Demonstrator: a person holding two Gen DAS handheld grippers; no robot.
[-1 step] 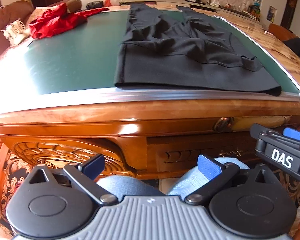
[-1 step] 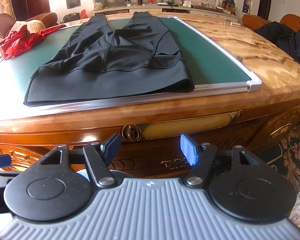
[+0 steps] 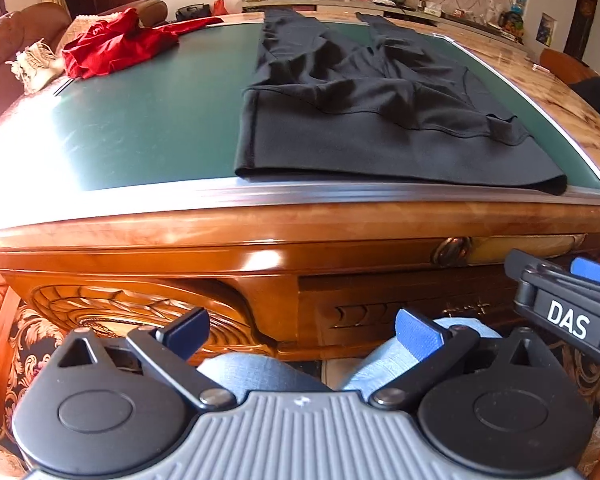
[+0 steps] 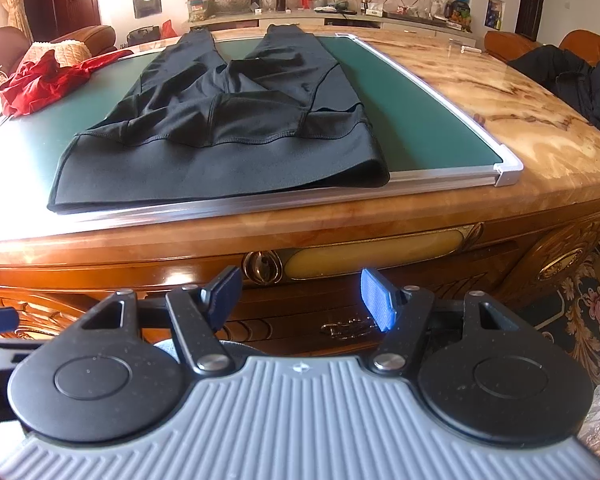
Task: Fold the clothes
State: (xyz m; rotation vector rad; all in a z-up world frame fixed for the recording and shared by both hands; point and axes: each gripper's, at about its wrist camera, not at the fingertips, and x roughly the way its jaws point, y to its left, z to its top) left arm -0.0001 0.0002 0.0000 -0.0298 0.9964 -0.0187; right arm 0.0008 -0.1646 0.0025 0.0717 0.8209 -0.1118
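Carved wooden desk [image 3: 260, 236] with marbled top, carrying a green board [image 4: 412, 120] framed in metal. Black trousers [image 4: 220, 128] spread flat on the board, waistband at the near edge, legs running away. Red garment [image 3: 116, 46] heaped at the far left corner. Left gripper [image 3: 300, 330] and right gripper [image 4: 300, 298] low before the desk front, both released, nothing between the blue pads
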